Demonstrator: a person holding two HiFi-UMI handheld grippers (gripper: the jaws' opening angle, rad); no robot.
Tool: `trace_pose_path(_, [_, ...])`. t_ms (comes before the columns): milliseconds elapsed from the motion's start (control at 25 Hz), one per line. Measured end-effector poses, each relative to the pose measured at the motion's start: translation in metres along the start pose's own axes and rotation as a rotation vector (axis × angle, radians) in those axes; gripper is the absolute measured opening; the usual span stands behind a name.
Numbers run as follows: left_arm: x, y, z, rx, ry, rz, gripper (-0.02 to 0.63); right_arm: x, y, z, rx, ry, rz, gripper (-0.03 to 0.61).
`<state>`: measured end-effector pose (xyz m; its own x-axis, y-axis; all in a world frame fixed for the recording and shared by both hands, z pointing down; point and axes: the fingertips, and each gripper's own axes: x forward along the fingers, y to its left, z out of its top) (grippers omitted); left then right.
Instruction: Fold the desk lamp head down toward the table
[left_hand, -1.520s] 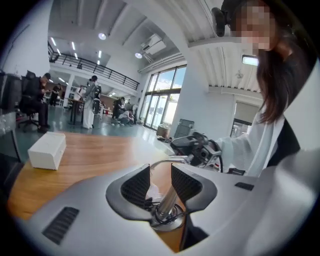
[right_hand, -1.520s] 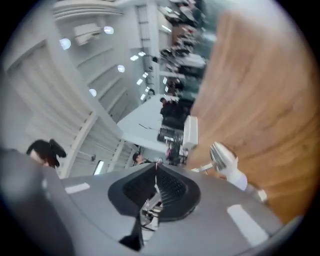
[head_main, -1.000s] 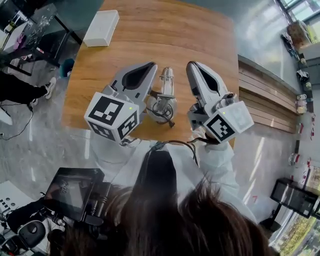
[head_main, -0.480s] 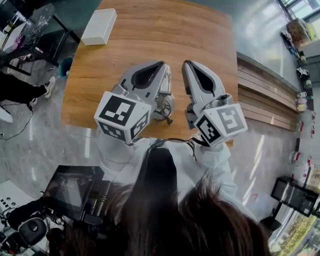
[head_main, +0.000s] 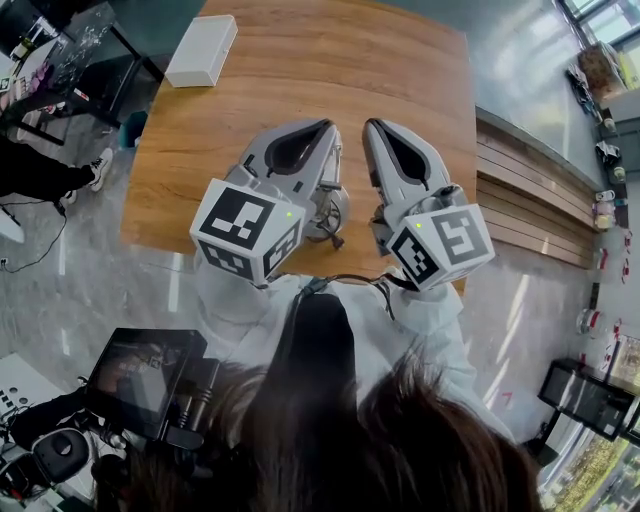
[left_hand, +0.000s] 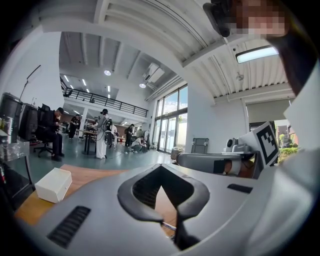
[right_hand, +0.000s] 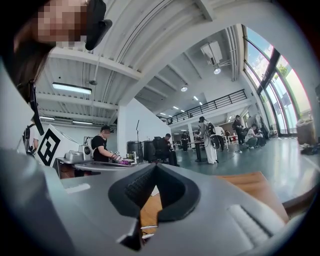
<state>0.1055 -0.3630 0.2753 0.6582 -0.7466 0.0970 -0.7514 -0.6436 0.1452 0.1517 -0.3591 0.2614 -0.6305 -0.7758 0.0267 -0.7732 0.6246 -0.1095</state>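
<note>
- Both pairs of fingers were closed with nothing between them. The left gripper (head_main: 325, 128) and the right gripper (head_main: 372, 127) pointed side by side across the counter (head_main: 400, 60), roughly level, with their tips near each other.
- One desk lamp (head_main: 330, 208) stood between the two grippers, near the counter's near edge. The left gripper covered most of it, so only part of the base and a thin strip of the head showed. Whether either gripper touched it could not be told.
- One way to fold the head well, in my judgement, was to use closed fingers as pushers. One gripper would steady the base while the other pressed the head down slowly along its hinge, so the lamp neither tipped nor slid off the near edge.
- One dark cable (head_main: 330, 238), as it seemed, curled from the base toward the near edge and could snag a gripper.
- One white box (head_main: 202, 50) lay at the counter's far left corner, well apart and in nobody's way.
- Several people stood or sat in the hall beyond, far from the counter.
</note>
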Motion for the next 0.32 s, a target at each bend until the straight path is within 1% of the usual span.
trace_pose_path(320, [0.0028,0.0055,-0.0005,0.005,0.003,0.008,0.002,0.0061,0.0011,-0.0022,-0.023,0.007,0.013,0.000])
